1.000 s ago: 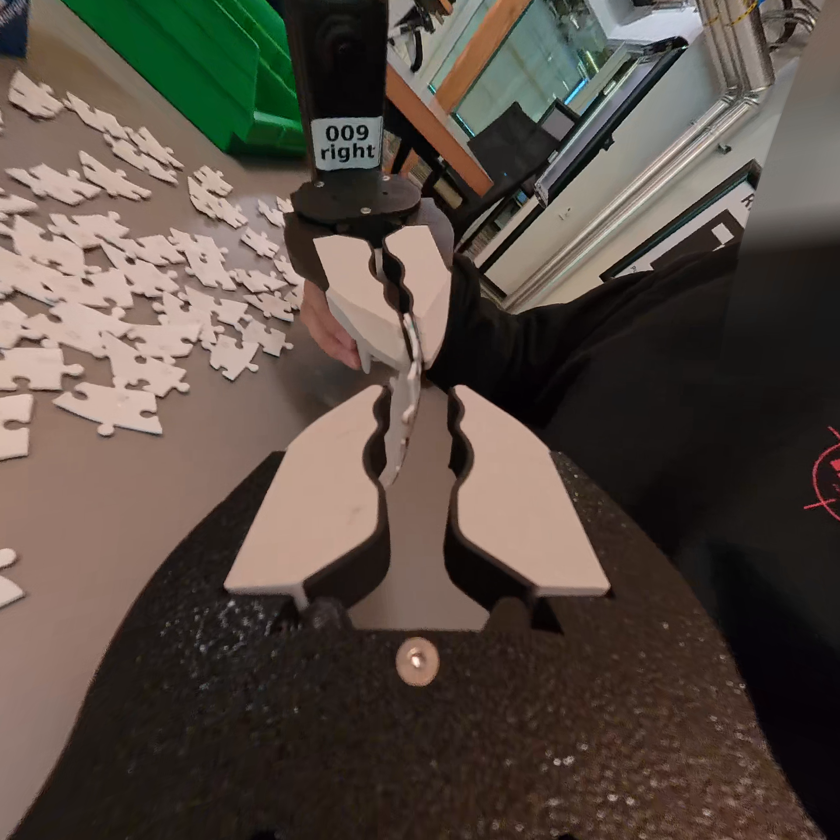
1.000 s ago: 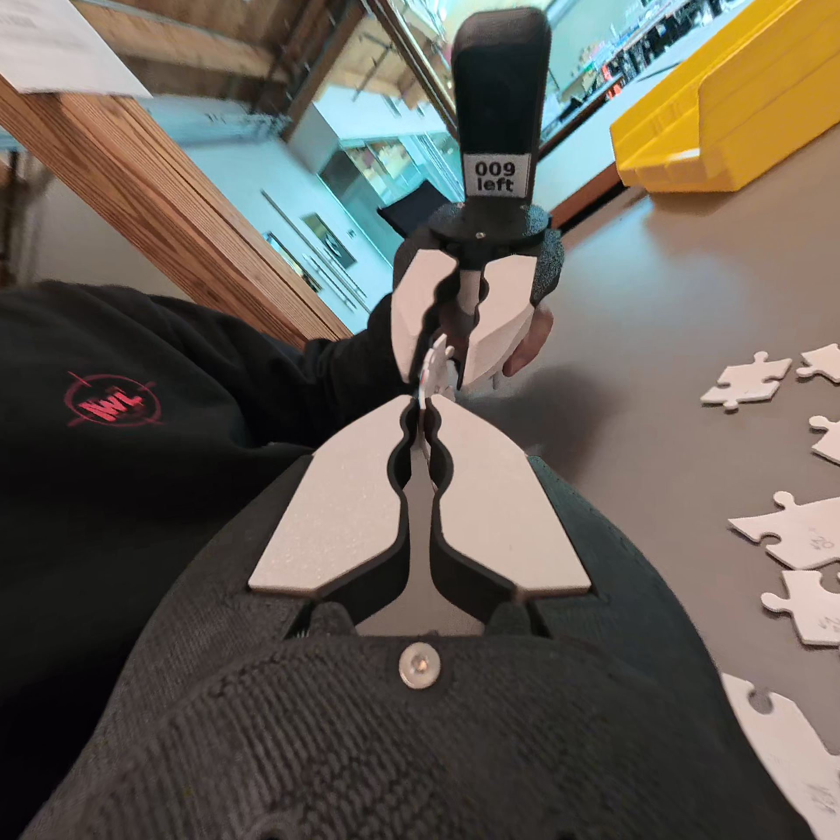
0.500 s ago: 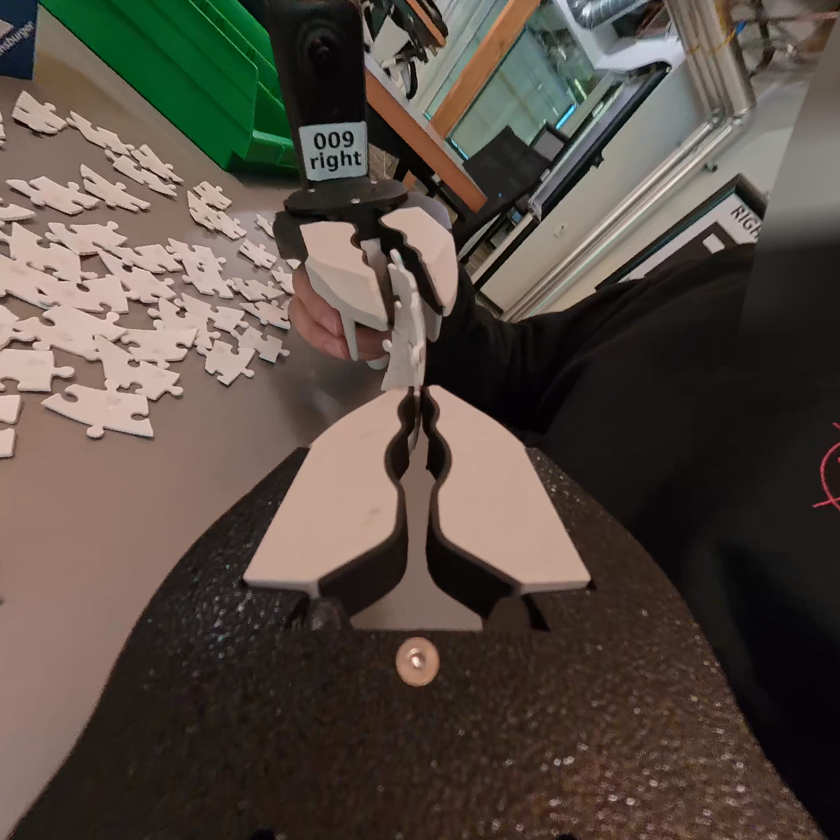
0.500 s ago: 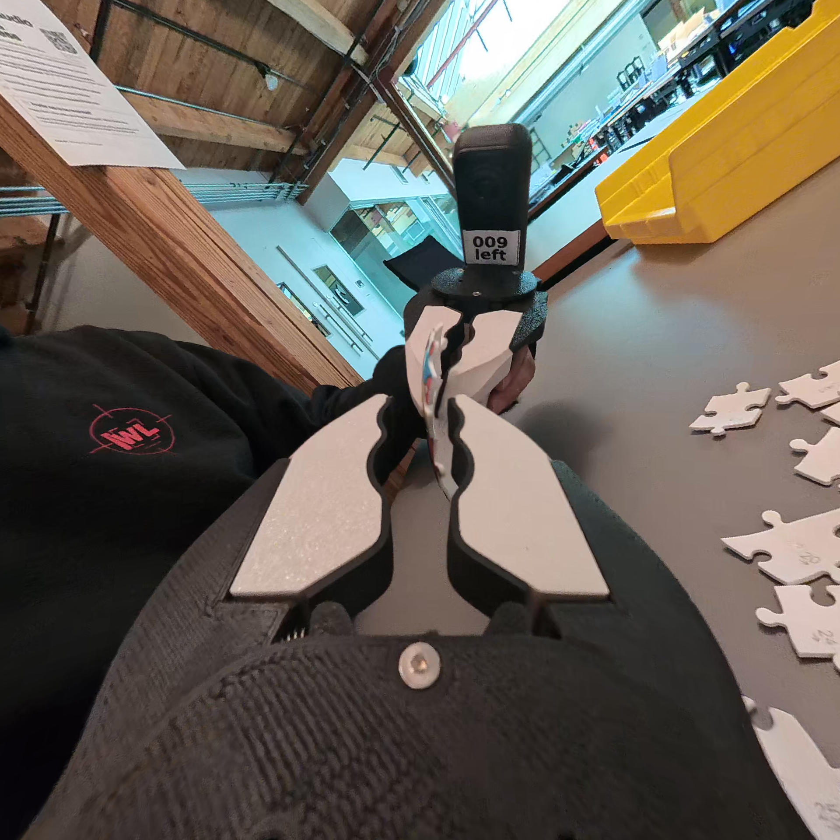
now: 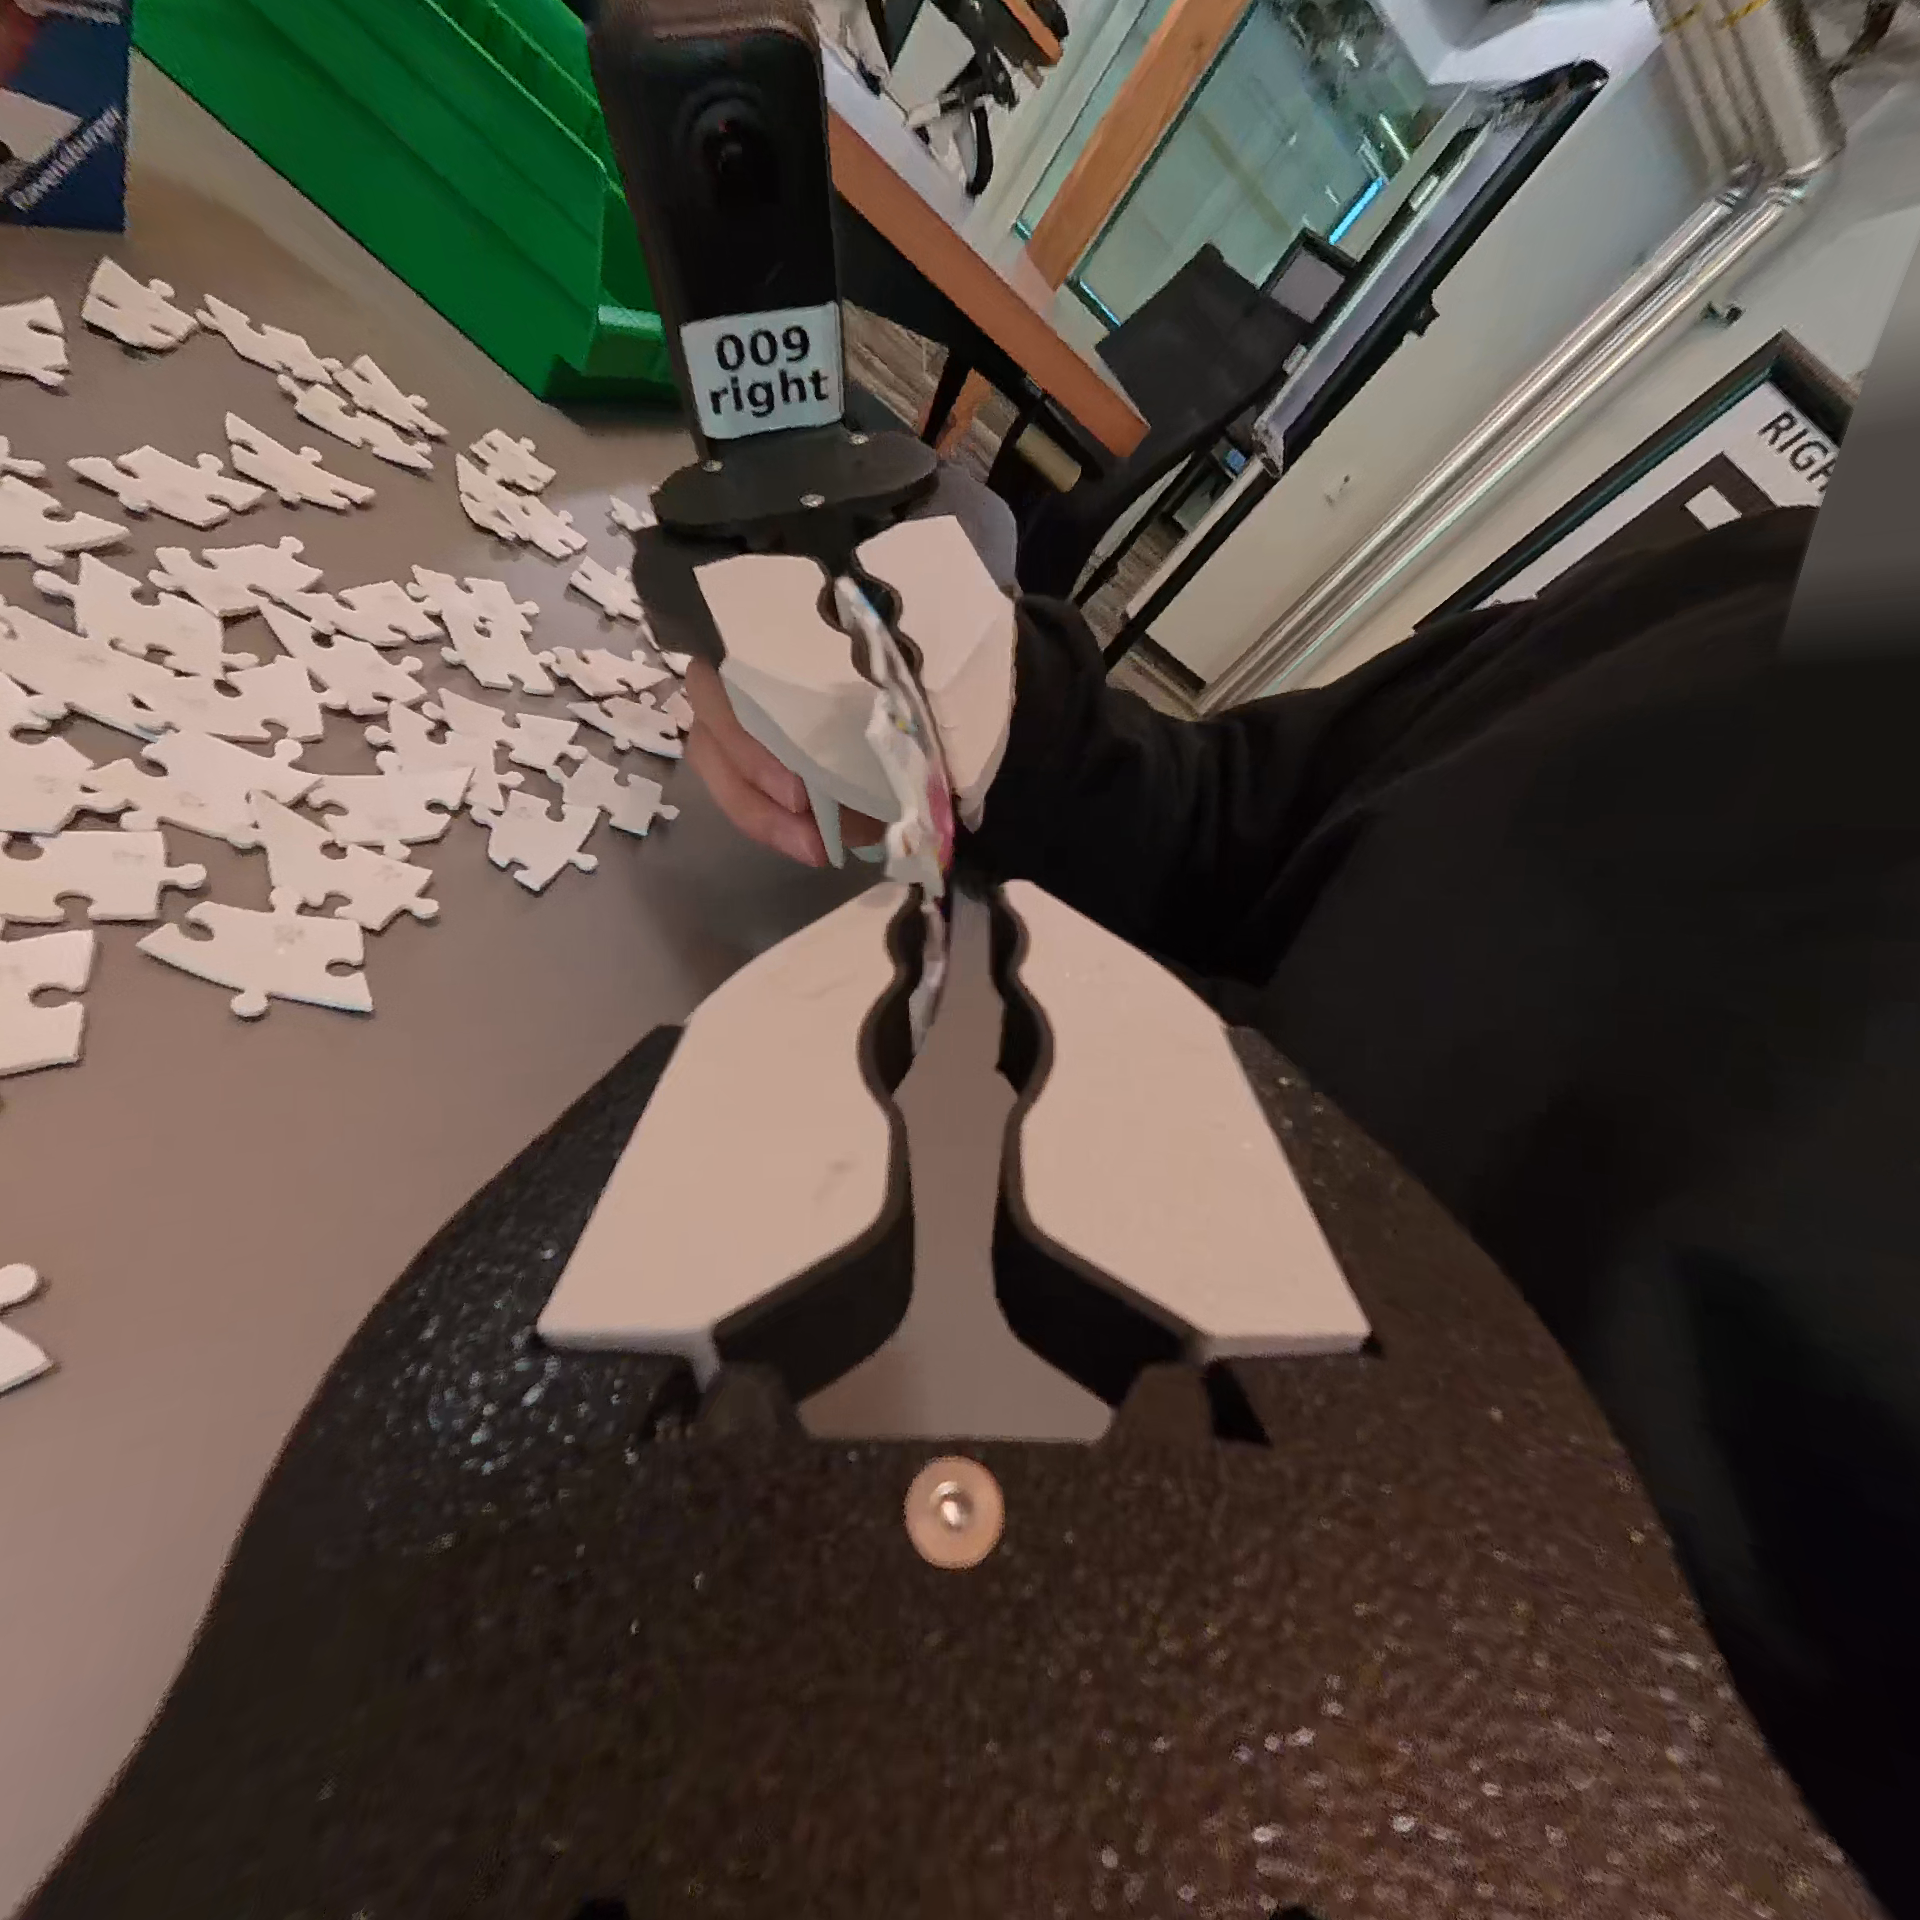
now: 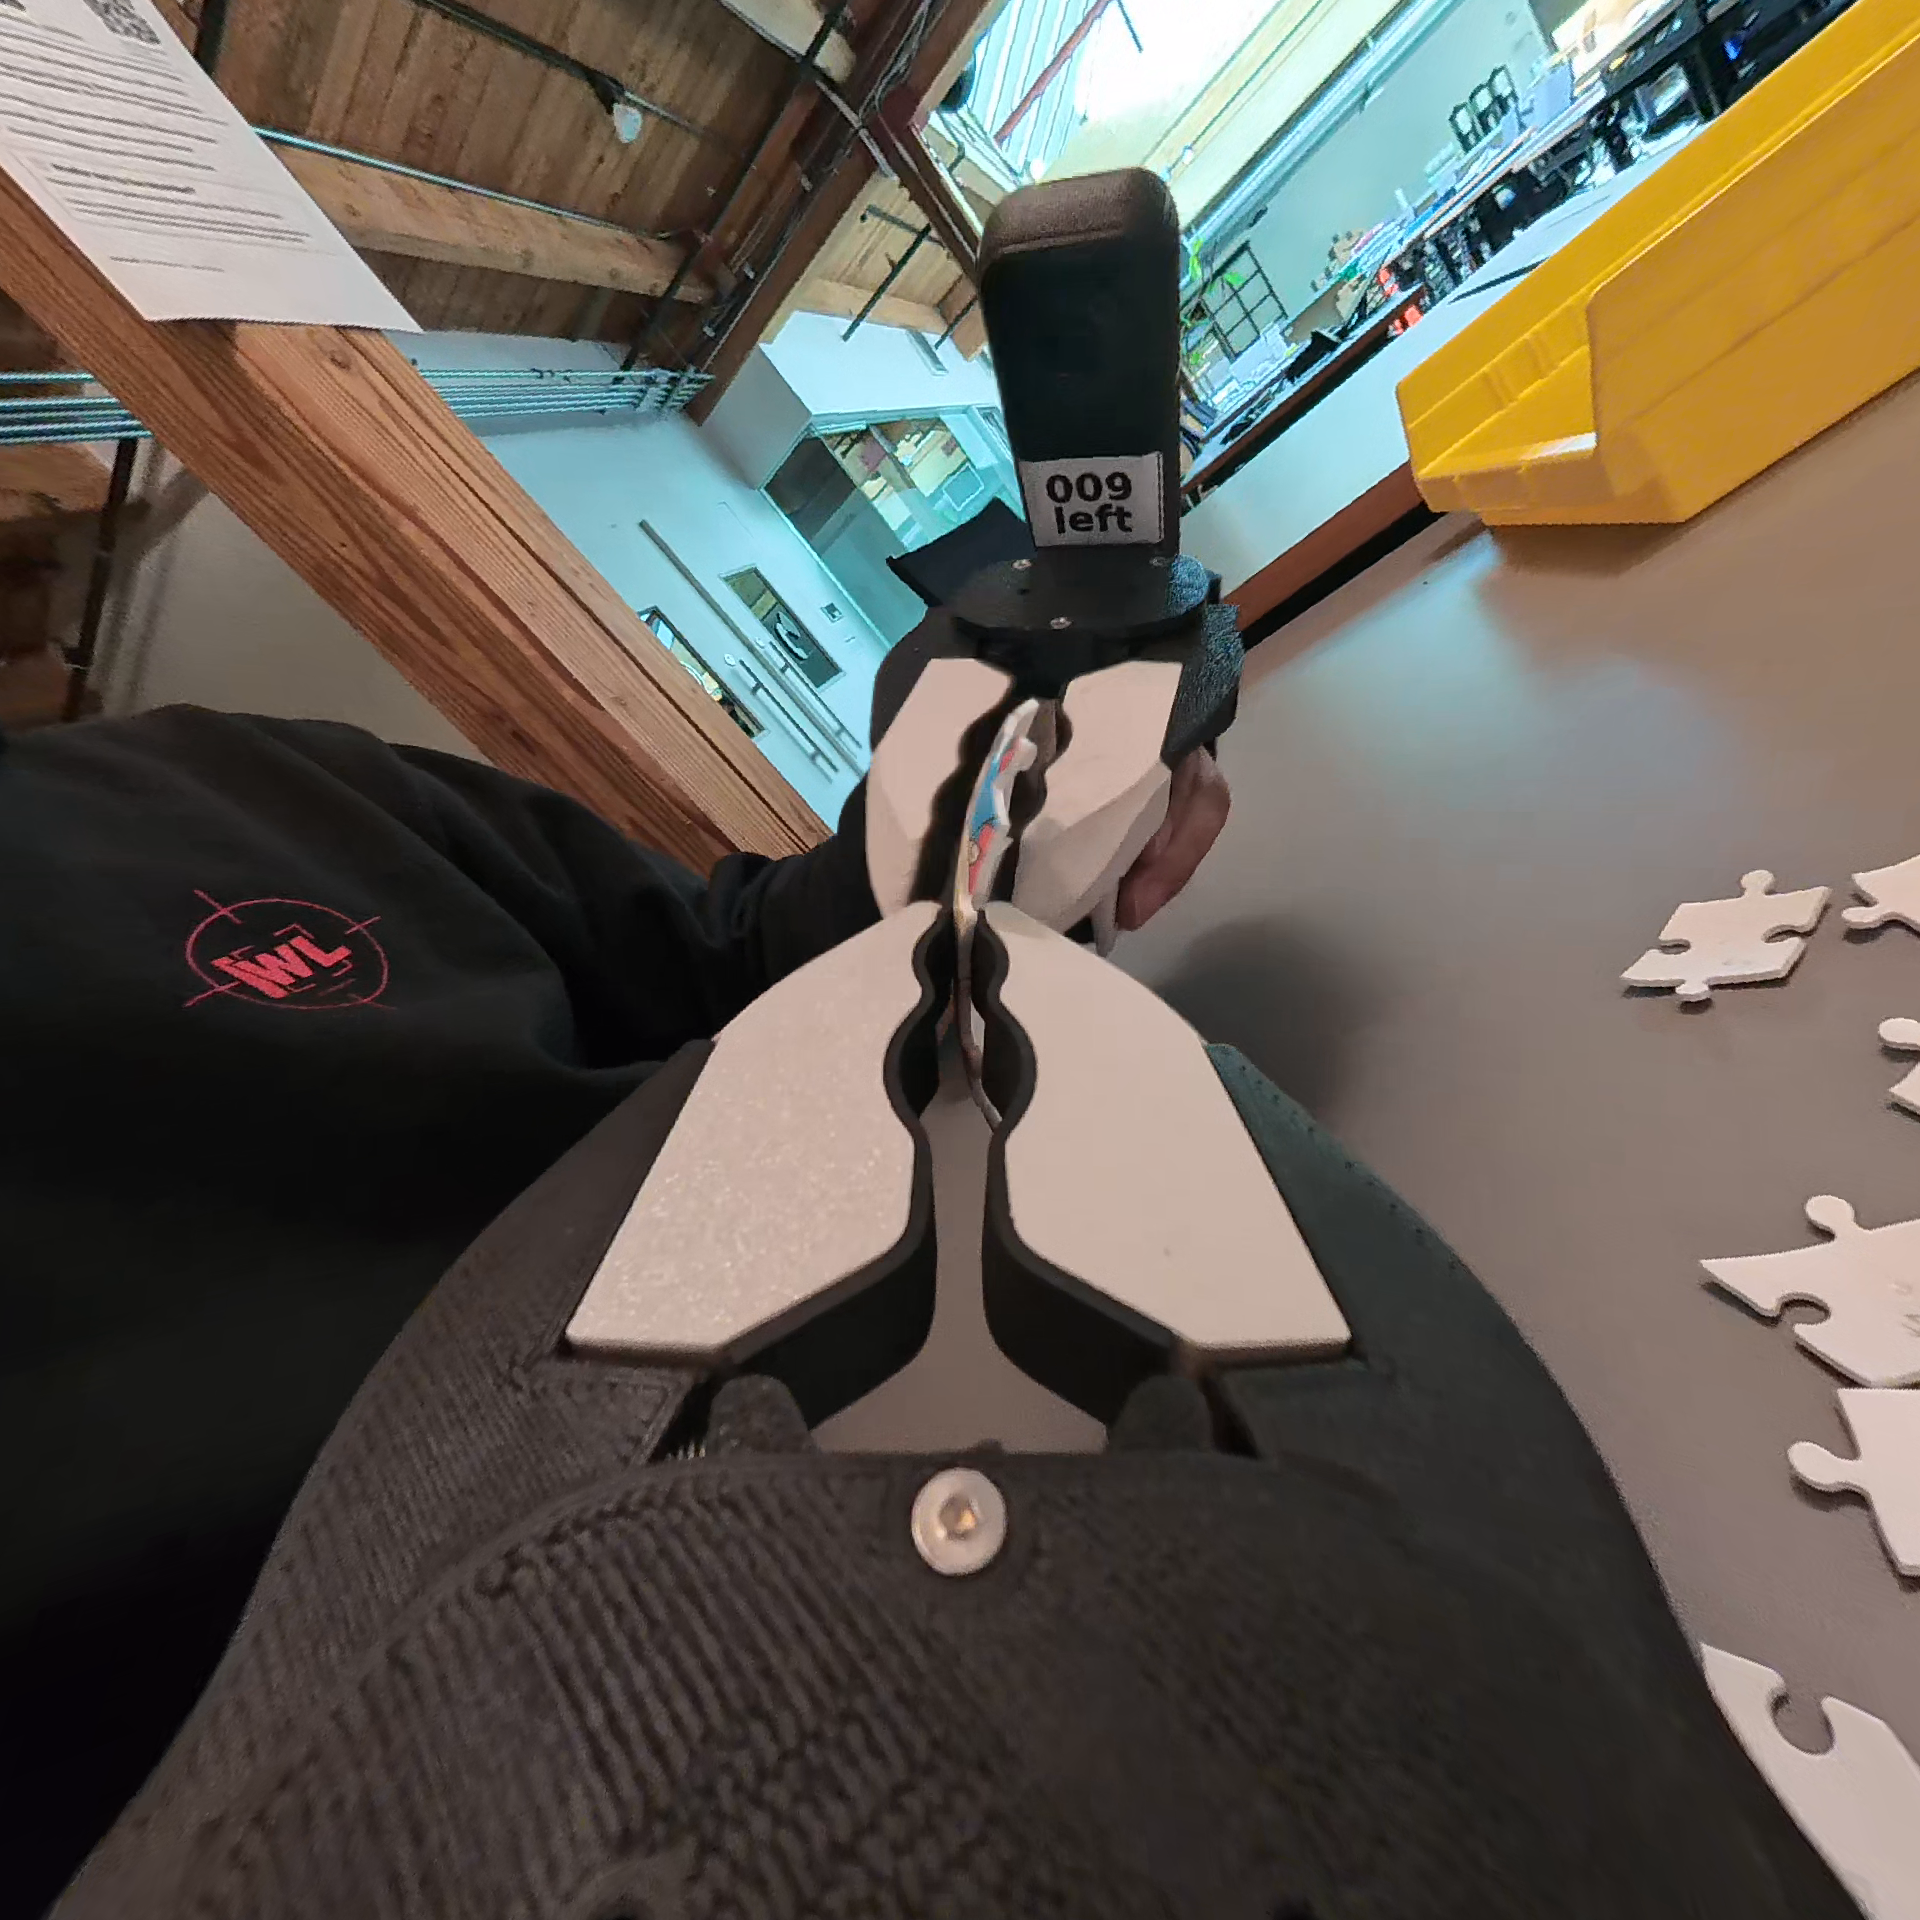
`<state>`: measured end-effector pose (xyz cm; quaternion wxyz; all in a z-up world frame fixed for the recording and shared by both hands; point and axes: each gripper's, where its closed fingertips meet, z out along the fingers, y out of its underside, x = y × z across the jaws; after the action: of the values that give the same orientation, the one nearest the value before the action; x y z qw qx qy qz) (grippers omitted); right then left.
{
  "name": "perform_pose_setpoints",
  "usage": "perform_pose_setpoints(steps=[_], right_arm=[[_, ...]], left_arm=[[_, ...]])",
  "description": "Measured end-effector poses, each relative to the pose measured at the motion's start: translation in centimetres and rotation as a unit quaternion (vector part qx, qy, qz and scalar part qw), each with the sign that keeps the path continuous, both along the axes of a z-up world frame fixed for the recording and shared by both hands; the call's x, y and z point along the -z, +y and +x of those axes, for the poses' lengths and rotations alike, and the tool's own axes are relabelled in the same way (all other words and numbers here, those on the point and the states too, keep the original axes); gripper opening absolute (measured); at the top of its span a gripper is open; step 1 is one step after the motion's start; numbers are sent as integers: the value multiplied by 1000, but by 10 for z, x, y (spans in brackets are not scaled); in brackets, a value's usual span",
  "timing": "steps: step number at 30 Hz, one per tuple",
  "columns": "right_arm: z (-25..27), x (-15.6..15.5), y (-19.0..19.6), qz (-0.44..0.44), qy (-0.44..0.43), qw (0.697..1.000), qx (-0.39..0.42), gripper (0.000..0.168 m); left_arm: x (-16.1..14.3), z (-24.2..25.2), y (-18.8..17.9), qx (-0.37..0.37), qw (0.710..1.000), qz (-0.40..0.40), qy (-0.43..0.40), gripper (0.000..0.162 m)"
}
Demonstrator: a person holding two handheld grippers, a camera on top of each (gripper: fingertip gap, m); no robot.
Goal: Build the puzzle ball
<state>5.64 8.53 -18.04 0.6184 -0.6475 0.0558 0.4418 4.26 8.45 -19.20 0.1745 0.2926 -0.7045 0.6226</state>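
Observation:
A small joined section of puzzle pieces (image 5: 914, 748), coloured on one side and white on the other, is held edge-on in the air between my two grippers, which face each other tip to tip. My right gripper (image 6: 966, 930) is shut on it; it also shows in the left wrist view (image 5: 909, 842). My left gripper (image 5: 954, 909) stands a little open, with the section's lower end (image 5: 930, 971) resting against its left finger. The right wrist view shows the coloured piece (image 6: 989, 821) loose between the left gripper's (image 6: 997, 883) parted fingers.
Several loose white puzzle pieces (image 5: 260, 727) lie face down on the grey table (image 5: 260, 1195), more in the right wrist view (image 6: 1725, 940). A green bin (image 5: 416, 156) and a blue box (image 5: 62, 125) stand at one end, a yellow bin (image 6: 1662, 343) at the other. A person's black sleeves (image 5: 1455, 779) are close behind. Both grippers' tips are close together, under 4 cm apart.
Half a second ago my left gripper was shut on the section and my right was open. Now my right has shut on it and my left has opened a little.

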Motion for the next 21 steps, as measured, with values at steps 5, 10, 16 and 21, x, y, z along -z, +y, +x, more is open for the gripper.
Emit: perform_pose_setpoints(steps=[5, 10, 16, 21], right_arm=[[3, -13, -5, 31, 27, 999, 1, 3], [8, -8, -6, 19, 16, 1000, 13, 6], [33, -18, -13, 40, 3, 995, 92, 34], [16, -9, -7, 18, -36, 997, 61, 34]], left_arm=[[-4, 1, -4, -1, 1000, -2, -12, 11], [-5, 3, -6, -5, 1000, 8, -26, 2], [1, -3, -5, 21, 999, 48, 4, 2], [12, -14, -9, 73, 992, 98, 21, 2]])
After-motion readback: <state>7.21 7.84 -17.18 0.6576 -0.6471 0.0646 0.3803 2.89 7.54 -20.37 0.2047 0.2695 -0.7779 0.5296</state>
